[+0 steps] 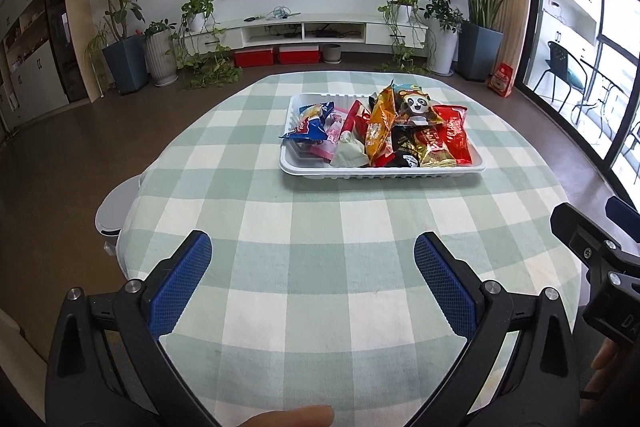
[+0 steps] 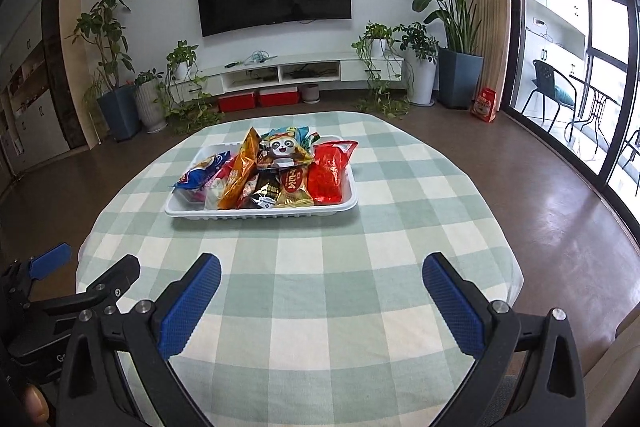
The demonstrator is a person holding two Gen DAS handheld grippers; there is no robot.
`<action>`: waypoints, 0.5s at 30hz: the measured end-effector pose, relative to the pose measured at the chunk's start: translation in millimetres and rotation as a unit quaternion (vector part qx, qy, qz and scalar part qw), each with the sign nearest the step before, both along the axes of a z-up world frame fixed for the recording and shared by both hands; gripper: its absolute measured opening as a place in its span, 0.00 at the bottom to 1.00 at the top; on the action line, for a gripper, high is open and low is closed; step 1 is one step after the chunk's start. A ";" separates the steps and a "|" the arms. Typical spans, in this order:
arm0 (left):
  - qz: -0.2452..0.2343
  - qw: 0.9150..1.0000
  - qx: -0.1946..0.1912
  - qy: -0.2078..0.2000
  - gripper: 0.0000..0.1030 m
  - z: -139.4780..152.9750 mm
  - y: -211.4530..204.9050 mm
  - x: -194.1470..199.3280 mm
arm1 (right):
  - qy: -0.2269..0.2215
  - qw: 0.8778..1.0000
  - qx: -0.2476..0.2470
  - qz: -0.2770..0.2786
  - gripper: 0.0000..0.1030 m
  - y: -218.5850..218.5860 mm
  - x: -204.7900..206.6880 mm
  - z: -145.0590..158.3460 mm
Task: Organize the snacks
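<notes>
Both grippers' fingers [image 1: 444, 283] wide, empty, white tray [image 2: 260, 214] w/ snacks [image 2: 276, 175] ahead on checked cloth [image 1: 320, 227]

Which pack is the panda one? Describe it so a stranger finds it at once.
On the checked table sits a white tray heaped with snack packs. The panda pack tops the pile at the back; it alone shows a cartoon panda face.

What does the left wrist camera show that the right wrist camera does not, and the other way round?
Only the left wrist view shows the grey round bin beside the table, and the right gripper at its edge. Only the right wrist view shows the left gripper, seen from the side. Both show the white plastic tray heaped with snack packets on the green checked tablecloth.
</notes>
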State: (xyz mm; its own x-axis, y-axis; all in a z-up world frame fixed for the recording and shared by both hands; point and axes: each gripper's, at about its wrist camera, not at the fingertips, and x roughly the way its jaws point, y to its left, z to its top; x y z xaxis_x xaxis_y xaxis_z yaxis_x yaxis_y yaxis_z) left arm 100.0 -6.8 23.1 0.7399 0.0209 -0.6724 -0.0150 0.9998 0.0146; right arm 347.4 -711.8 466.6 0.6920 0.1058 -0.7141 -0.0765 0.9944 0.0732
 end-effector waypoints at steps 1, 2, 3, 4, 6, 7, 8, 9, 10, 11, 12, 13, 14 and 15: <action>0.000 1.000 0.000 0.000 1.00 -0.6 0.0 0.2 | 0.000 1.000 0.000 -0.002 1.00 -0.2 0.4 0.0; 0.000 1.000 0.000 0.001 1.00 -1.3 -0.3 0.4 | 0.001 1.000 0.000 -0.003 1.00 -1.0 0.4 0.1; 0.000 1.000 -0.001 0.001 1.00 -2.3 -0.5 0.7 | 0.001 1.000 0.000 -0.004 1.00 -1.3 0.9 -0.2; 0.000 1.000 -0.001 0.001 1.00 -1.6 -0.2 0.5 | 0.003 1.000 -0.001 -0.004 1.00 -1.4 1.2 -0.4; -0.001 1.000 -0.001 0.001 1.00 -2.2 -0.5 0.6 | 0.004 1.000 -0.001 -0.004 1.00 -1.3 1.9 -0.5; 0.000 1.000 0.000 0.001 1.00 -1.1 -0.2 0.2 | 0.004 1.000 -0.001 -0.004 1.00 -1.3 2.0 -0.7; -0.001 1.000 0.001 0.001 1.00 -2.1 -0.5 0.6 | 0.005 1.000 -0.001 -0.003 1.00 -1.1 1.8 -0.7; -0.001 1.000 0.001 0.001 1.00 -2.3 -1.0 0.5 | 0.005 1.000 -0.002 -0.003 1.00 -0.9 2.2 -1.2; 0.000 1.000 0.000 0.001 1.00 -2.1 -0.8 0.4 | 0.006 1.000 -0.003 -0.002 1.00 -0.8 2.2 -1.5; 0.000 1.000 0.000 0.001 1.00 -2.6 -0.7 0.6 | 0.007 1.000 -0.004 -0.002 1.00 -0.4 2.3 -2.4; 0.000 1.000 0.000 0.001 1.00 -2.9 -0.7 0.8 | 0.008 1.000 -0.004 -0.001 1.00 -0.1 2.7 -2.8; -0.001 1.000 0.000 0.001 1.00 -1.8 -0.3 0.5 | 0.008 1.000 -0.004 -0.001 1.00 -0.2 2.6 -2.8; -0.001 1.000 0.000 0.002 1.00 -2.9 -0.4 0.9 | 0.008 1.000 -0.005 -0.001 1.00 0.3 3.2 -3.1; -0.001 1.000 0.000 0.003 1.00 -4.3 -1.0 0.8 | 0.008 1.000 -0.005 -0.001 1.00 0.2 3.2 -3.1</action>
